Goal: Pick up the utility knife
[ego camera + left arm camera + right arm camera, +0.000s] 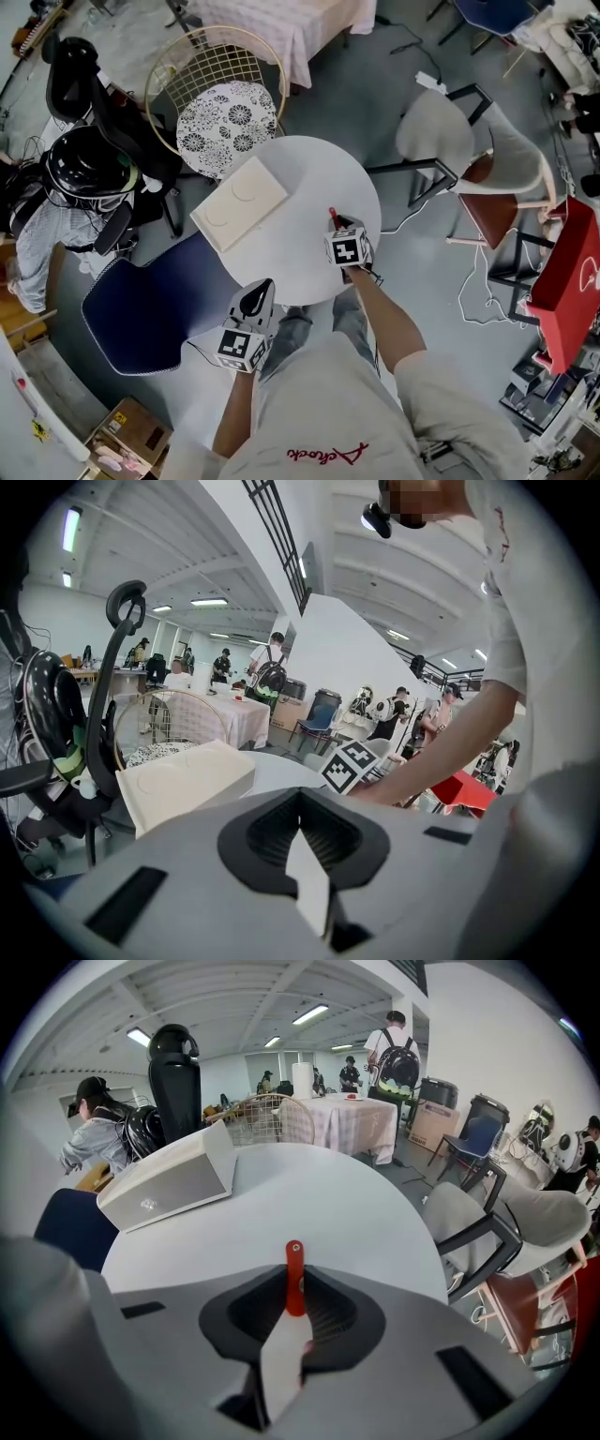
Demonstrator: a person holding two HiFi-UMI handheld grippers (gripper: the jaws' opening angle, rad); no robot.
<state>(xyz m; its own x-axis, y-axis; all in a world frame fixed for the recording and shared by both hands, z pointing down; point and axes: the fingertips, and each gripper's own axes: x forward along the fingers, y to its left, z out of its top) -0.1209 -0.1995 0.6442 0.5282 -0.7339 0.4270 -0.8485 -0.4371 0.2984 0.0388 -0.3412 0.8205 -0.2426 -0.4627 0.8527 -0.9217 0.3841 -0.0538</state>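
1. While clamped on the utility knife [294,1262], hide most of it: fingers [330,1314] of the right gripper [294,1290] pressed against both sides, only a red end with a small hole poking past the tips.
2. Cannot make out the blade or the rest of the handle, buried between those fingers.
3. From the head view, just a red sliver of the utility knife ahead of the marker cube [348,248], over the right part of the round white bench [300,169]; cannot tell whether touching the top or lifted off it.
4. Left gripper [300,799] fingers [267,834] together, nothing between them; held at the bench's near edge, well apart from the utility knife.
5. Cream box [241,202] on the bench's left part, its near side cut off by the gripper body in the left gripper view.
6. Utility knife hidden in that view behind the person's forearm [441,750]; only the right gripper's marker cube visible.
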